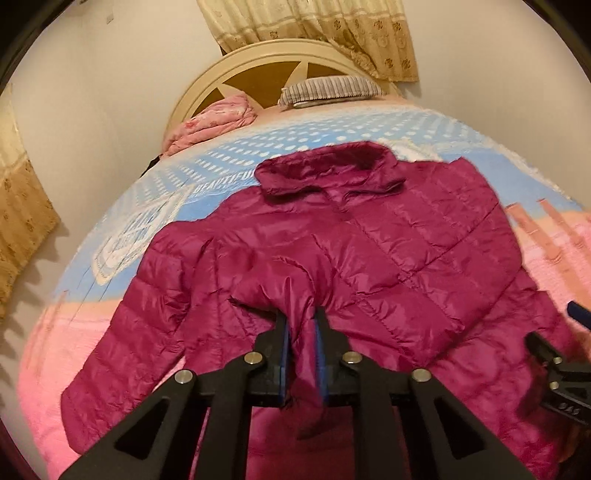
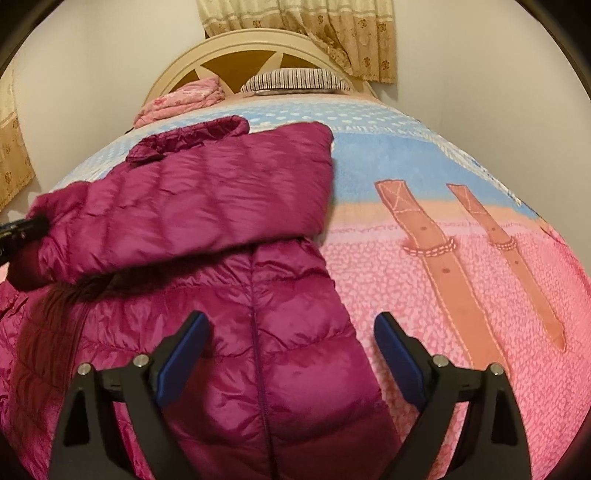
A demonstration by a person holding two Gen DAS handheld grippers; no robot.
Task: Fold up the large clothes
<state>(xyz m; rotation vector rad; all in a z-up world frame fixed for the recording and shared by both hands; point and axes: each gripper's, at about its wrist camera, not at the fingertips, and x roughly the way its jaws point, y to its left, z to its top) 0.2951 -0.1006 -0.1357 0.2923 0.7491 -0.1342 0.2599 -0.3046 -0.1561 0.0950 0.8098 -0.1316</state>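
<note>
The left gripper (image 1: 301,325) jaws pinch a fold of the magenta quilted puffer jacket (image 1: 369,258) on the bed (image 2: 461,277). The right gripper (image 2: 291,354) hangs released over the jacket's edge; next, probably, it must clamp that edge.

We see a magenta quilted jacket (image 1: 369,266) on a blanket (image 2: 443,177) banded blue with white dots above pink, with tan strap motifs. The pillow (image 1: 328,88) appears grey-striped. Curtains (image 1: 314,26) are beige, floral-patterned. Gripper pads (image 2: 184,354) are blue.
</note>
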